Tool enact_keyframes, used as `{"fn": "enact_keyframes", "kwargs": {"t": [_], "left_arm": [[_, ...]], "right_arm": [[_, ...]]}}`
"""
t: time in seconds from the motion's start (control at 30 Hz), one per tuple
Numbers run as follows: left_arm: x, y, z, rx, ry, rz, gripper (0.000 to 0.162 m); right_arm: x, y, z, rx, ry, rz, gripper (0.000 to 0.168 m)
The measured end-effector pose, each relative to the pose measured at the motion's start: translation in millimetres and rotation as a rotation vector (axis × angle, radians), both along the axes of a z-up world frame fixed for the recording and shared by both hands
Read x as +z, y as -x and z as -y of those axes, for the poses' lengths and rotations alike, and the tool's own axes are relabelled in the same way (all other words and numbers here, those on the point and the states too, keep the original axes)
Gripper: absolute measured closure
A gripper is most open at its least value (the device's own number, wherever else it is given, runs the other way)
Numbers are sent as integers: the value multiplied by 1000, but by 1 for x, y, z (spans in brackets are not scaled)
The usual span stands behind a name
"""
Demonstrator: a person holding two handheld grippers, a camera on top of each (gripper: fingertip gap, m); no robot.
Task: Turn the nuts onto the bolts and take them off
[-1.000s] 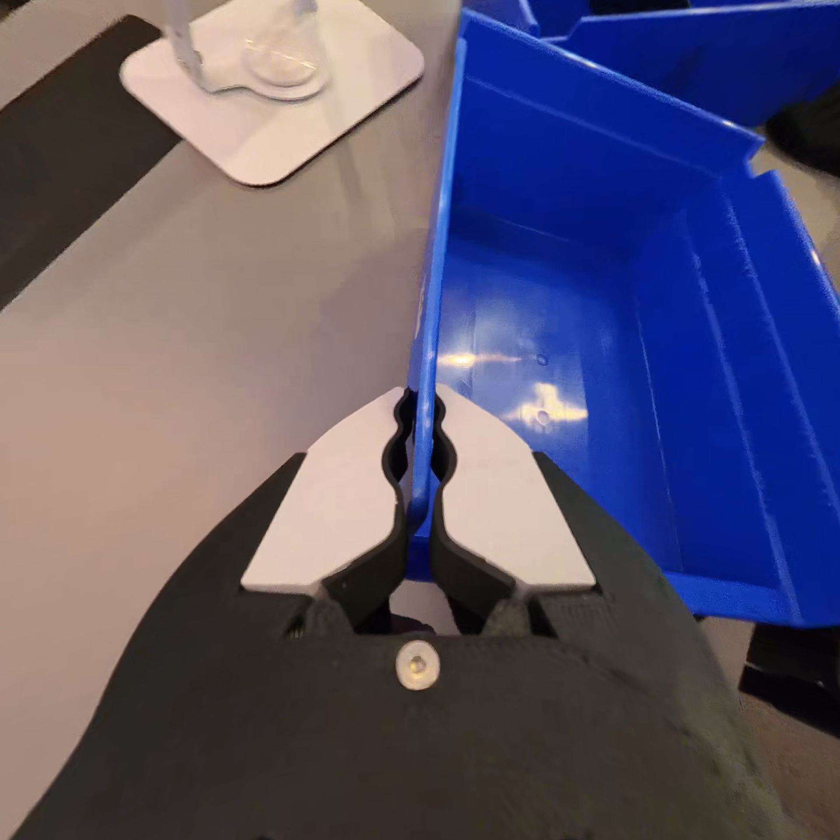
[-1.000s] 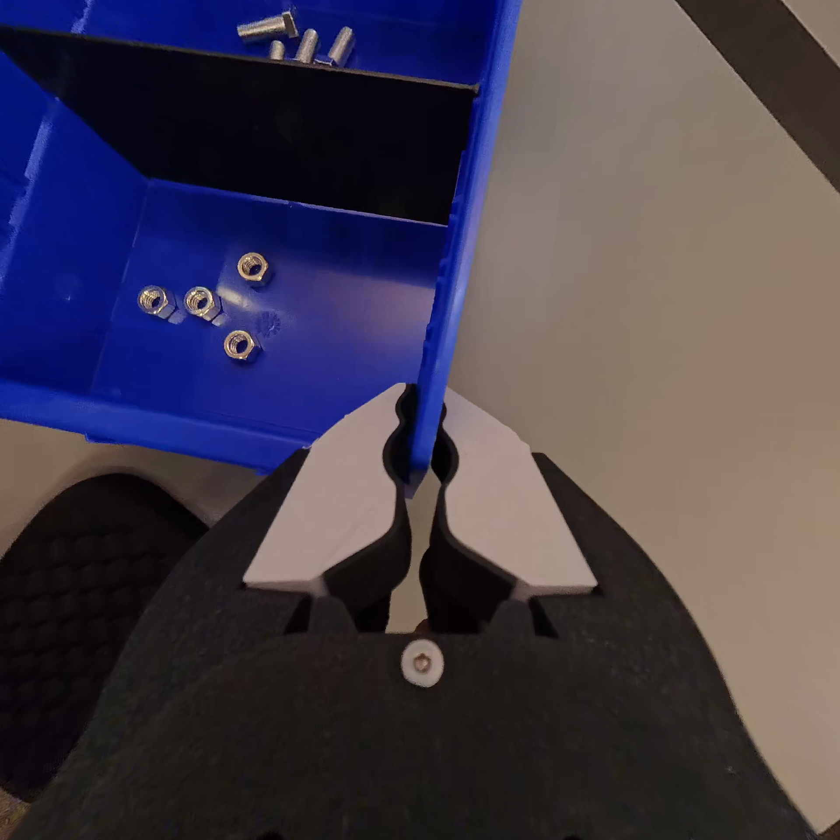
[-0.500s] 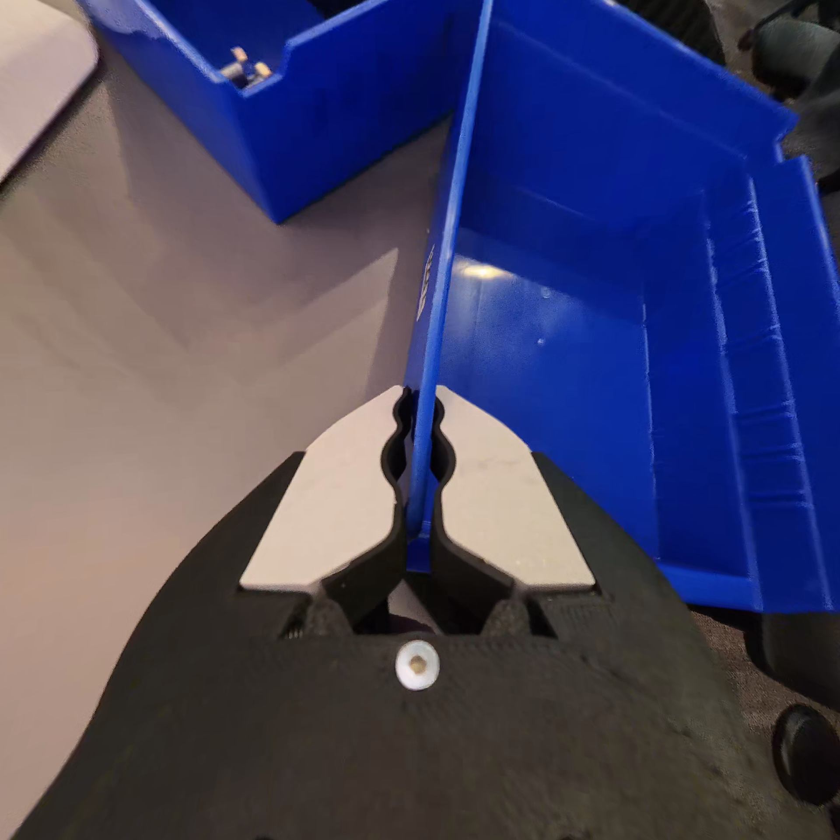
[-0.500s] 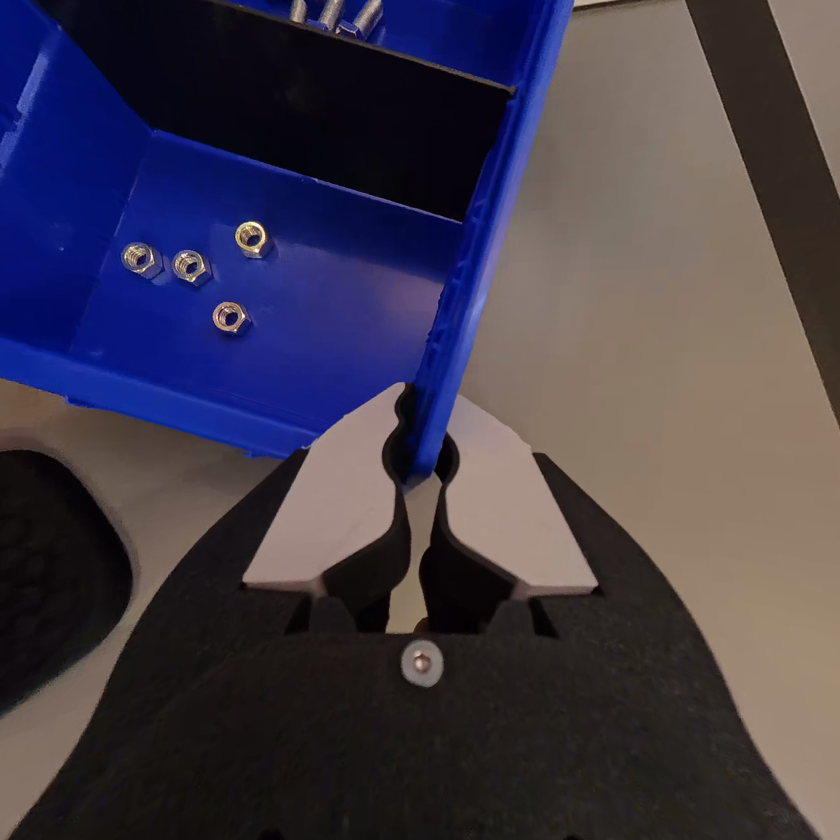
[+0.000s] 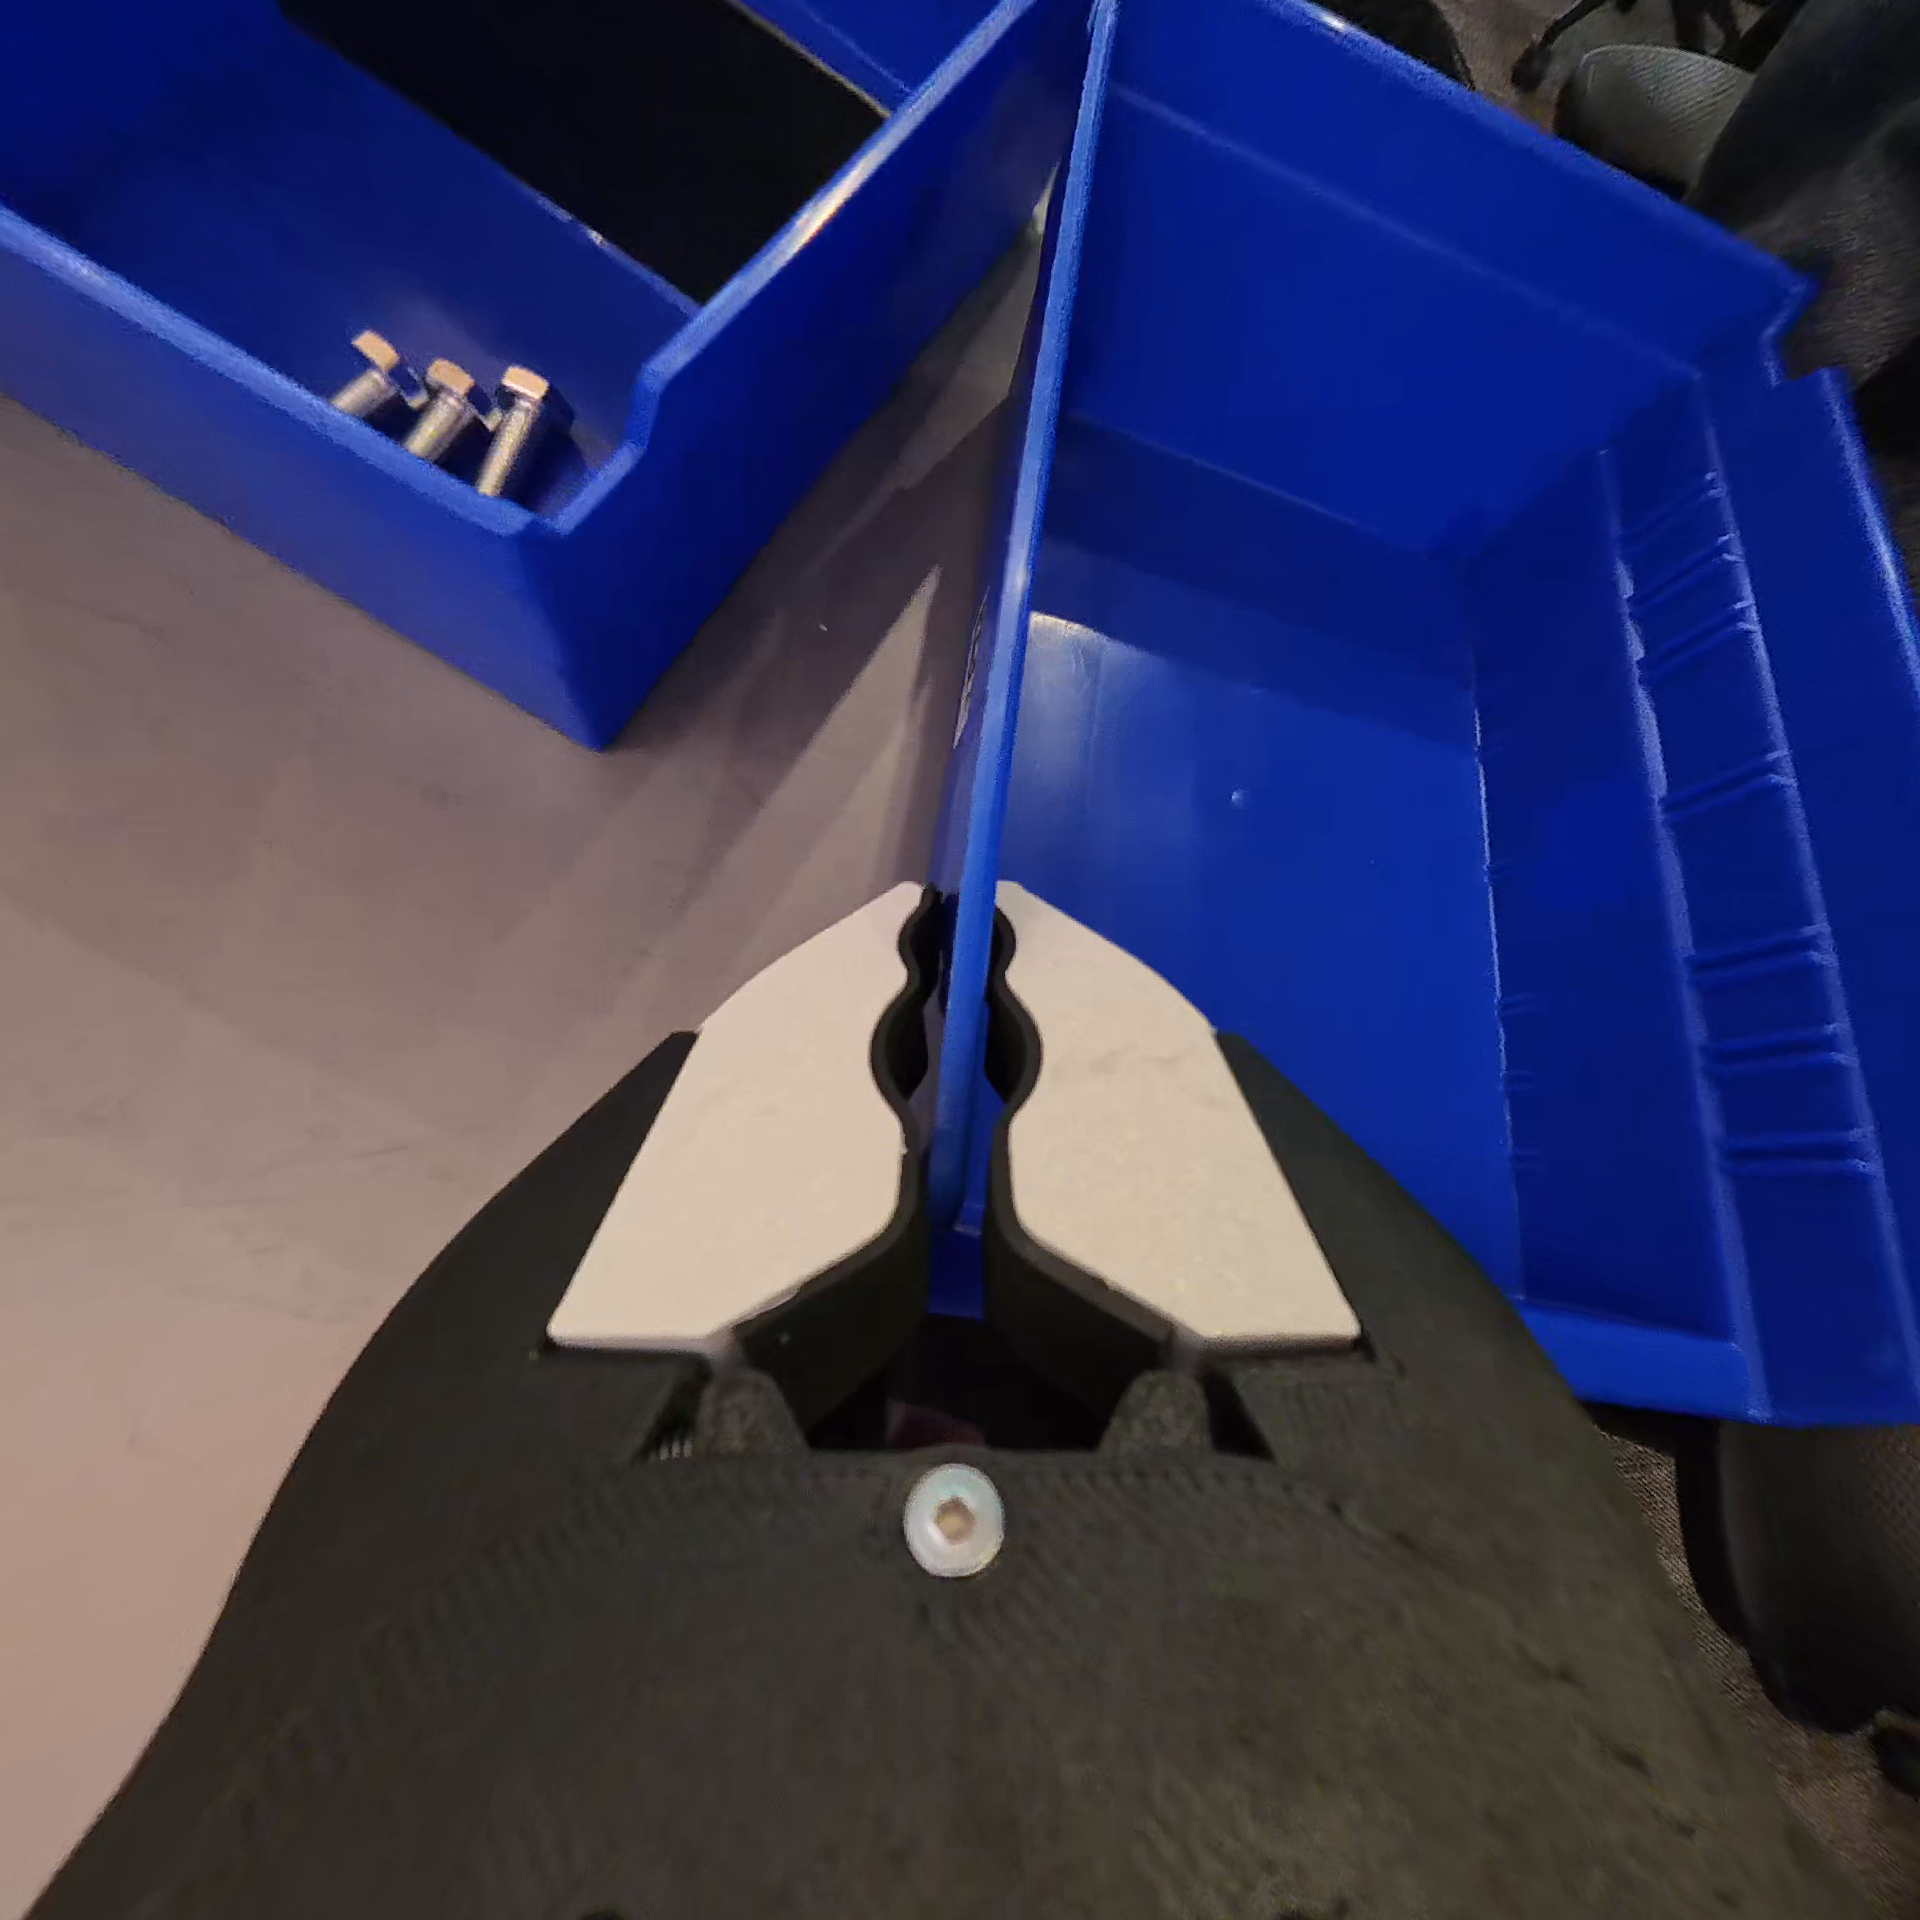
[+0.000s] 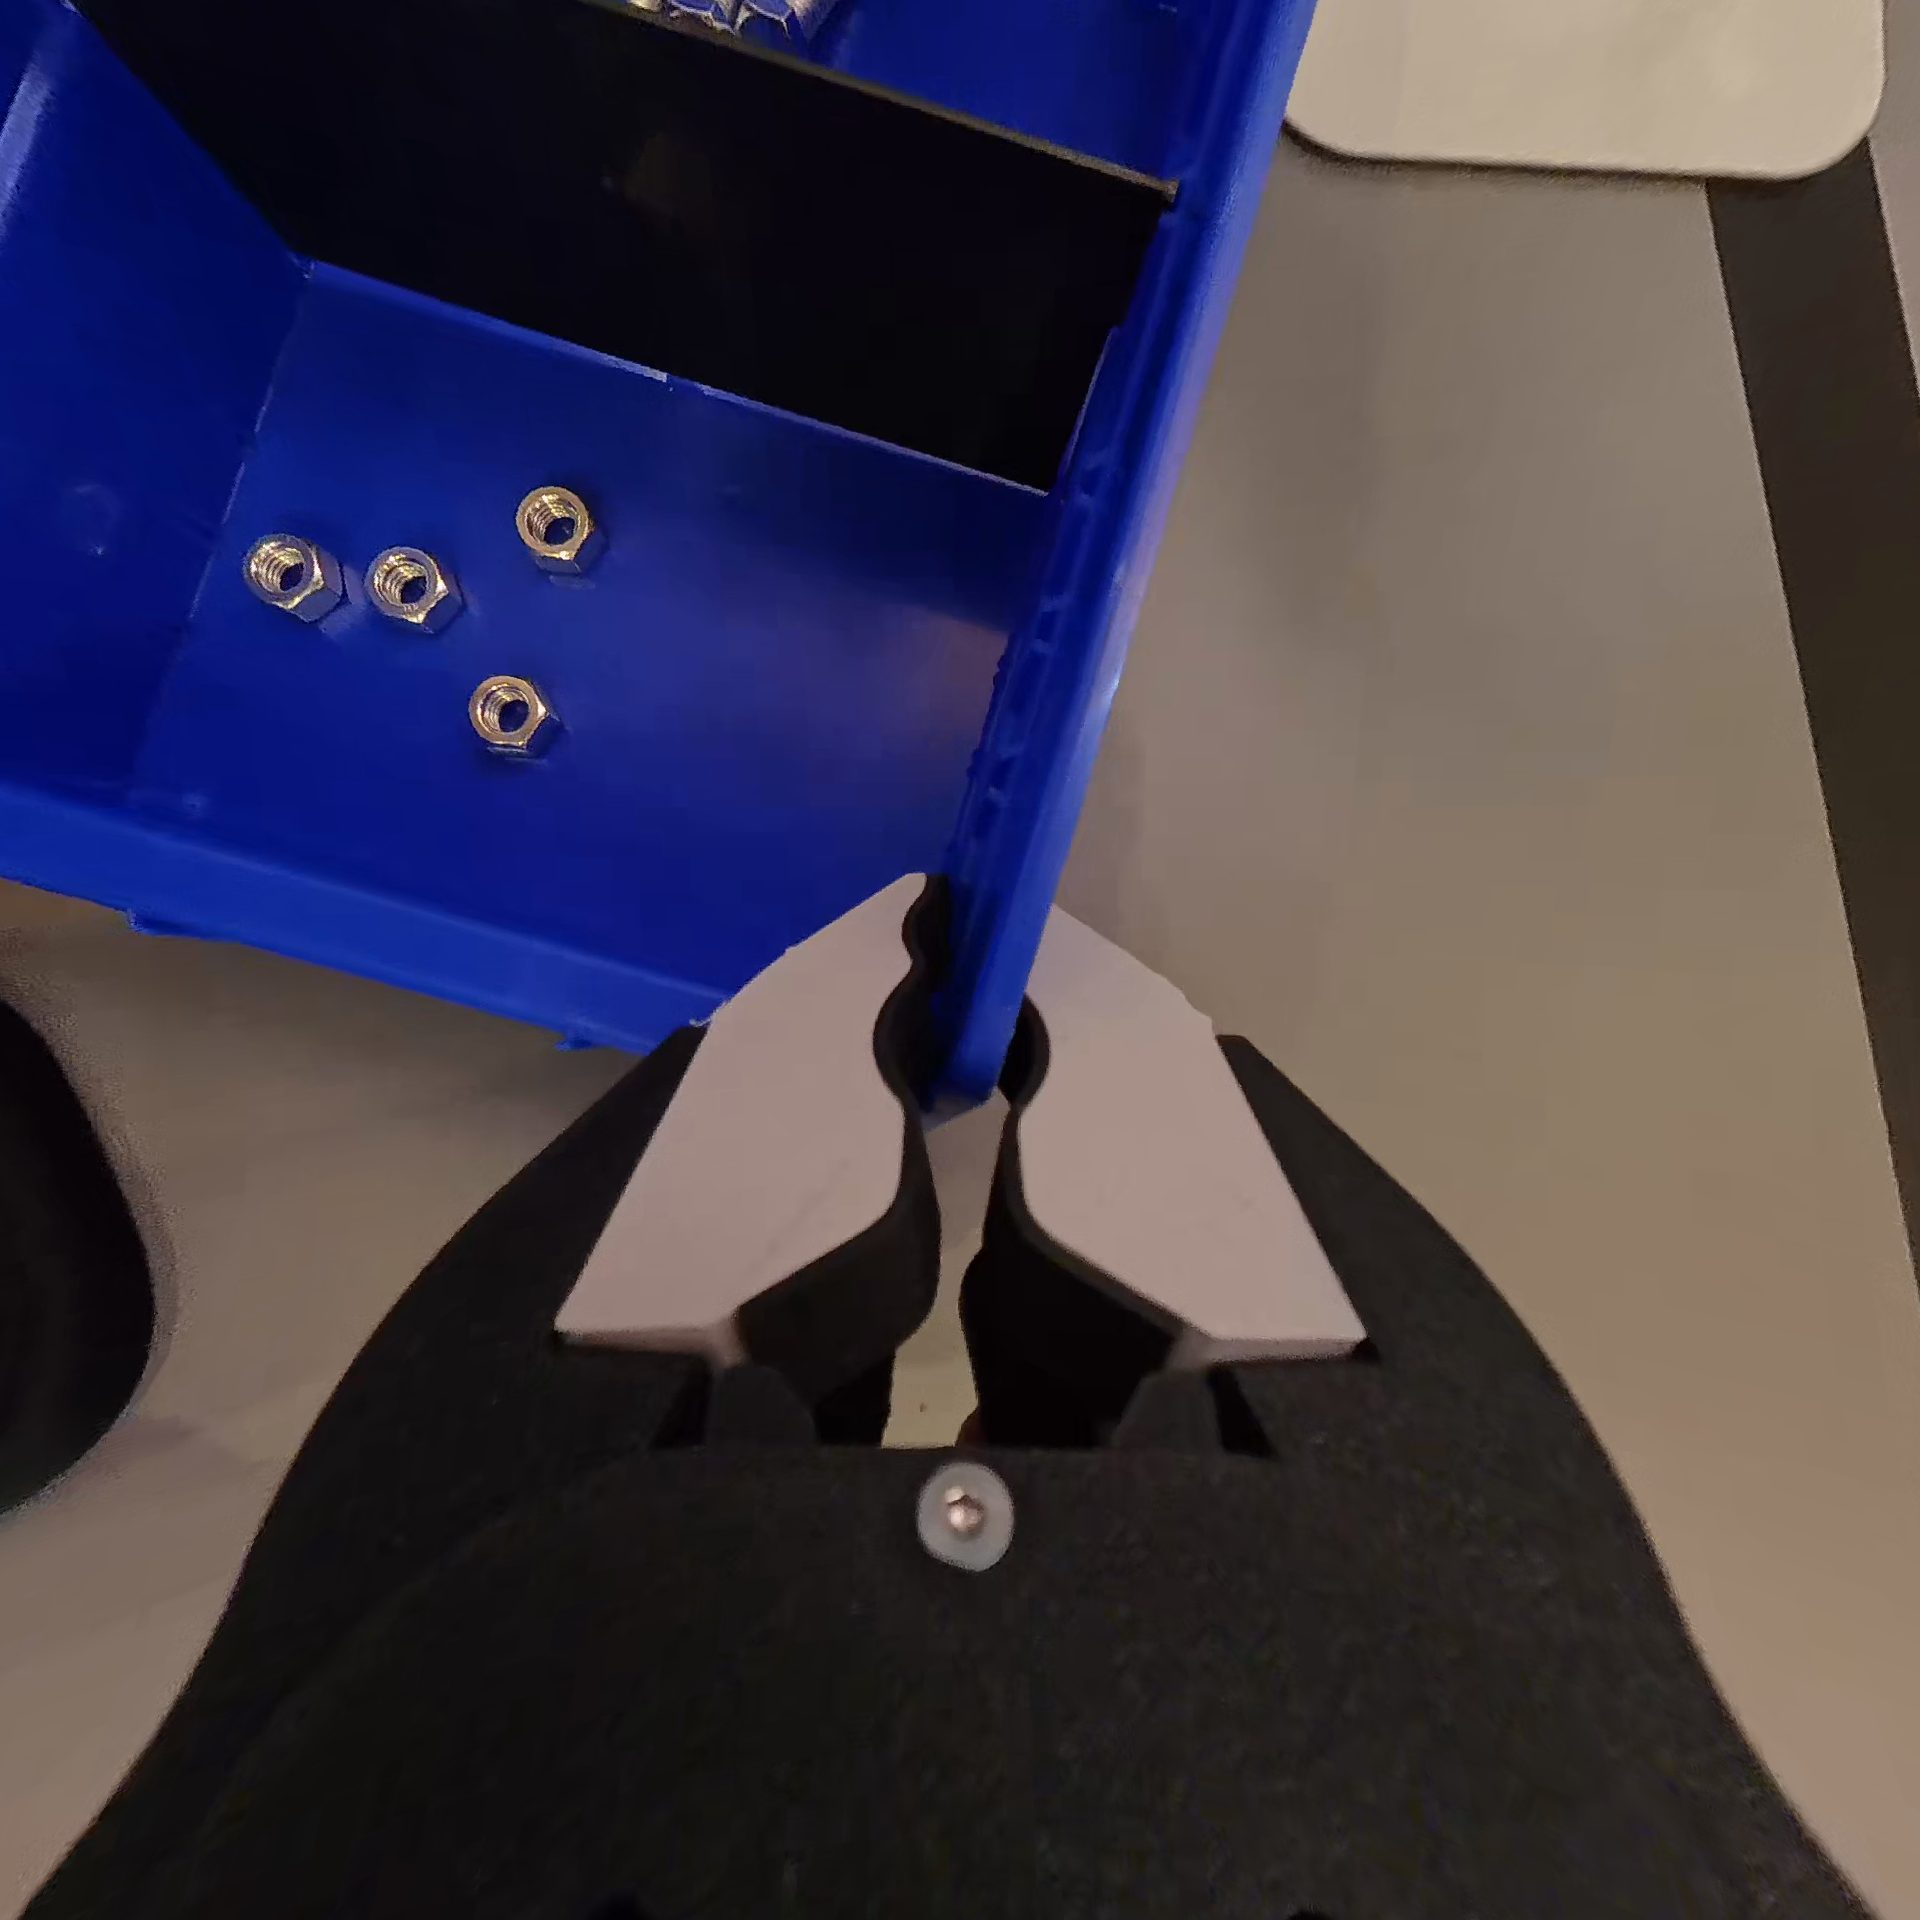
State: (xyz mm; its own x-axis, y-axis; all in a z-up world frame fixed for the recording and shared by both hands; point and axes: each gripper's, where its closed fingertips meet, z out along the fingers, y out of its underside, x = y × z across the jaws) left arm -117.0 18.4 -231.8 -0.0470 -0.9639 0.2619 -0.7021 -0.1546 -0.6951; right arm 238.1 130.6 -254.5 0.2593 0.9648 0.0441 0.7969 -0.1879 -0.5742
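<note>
My left gripper (image 5: pixel 956 935) is shut on the side wall of an empty blue bin (image 5: pixel 1299 831). My right gripper (image 6: pixel 961 935) is shut on the right wall of a second blue bin (image 6: pixel 1091 582) split by a black divider (image 6: pixel 665 260). Several silver nuts (image 6: pixel 410 587) lie in its near compartment. In the left wrist view that divided bin (image 5: pixel 312 488) sits at the upper left with three silver bolts (image 5: pixel 447 416) in one compartment. The bolts barely show at the top edge of the right wrist view.
Both bins rest on a grey table (image 5: pixel 364 987). A white mat (image 6: pixel 1600 94) lies beyond the divided bin, next to a black strip (image 6: pixel 1808 520) on the table. Dark chairs (image 5: pixel 1818 156) stand past the table edge on the right of the left wrist view. One gripper's finger ends stand about 40 cm off the other's.
The empty bin in my left gripper has swung round, bringing the divided bin with bolts into view. The divided bin in my right gripper has turned and shifted, and the white mat now shows.
</note>
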Motion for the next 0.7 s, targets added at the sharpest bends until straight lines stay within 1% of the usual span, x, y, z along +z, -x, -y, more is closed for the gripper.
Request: {"fn": "enact_keyframes", "kwargs": {"t": [0.17,0.33,0.37,0.4,0.43,0.47,0.5,0.57,0.6,0.63,0.7], "left_arm": [[-1,-1,2,14,15,16,156],[-1,-7,2,59,43,56,152],[-1,-5,5,45,62,54,154],[-2,-3,6,47,76,46,153],[-3,0,7,63,89,33,151],[-1,3,6,79,90,35,141],[1,6,5,96,91,40,136],[7,16,0,150,108,34,119],[11,20,-9,204,85,32,113],[18,24,-19,261,66,33,112],[35,26,-38,353,53,61,100]], "right_arm": [[-2,29,-17,71,13,6,163],[-3,74,-38,110,18,10,163],[-4,81,-41,107,26,11,163],[-3,86,-46,91,26,12,160],[0,89,-51,62,7,11,153],[7,90,-55,24,-14,-1,147],[16,90,-57,-19,-31,-20,144],[37,85,-53,-125,-55,-46,135],[47,83,-45,-180,-47,-60,132],[58,82,-32,-219,-22,-80,130],[74,84,4,-266,26,-109,123]]}}
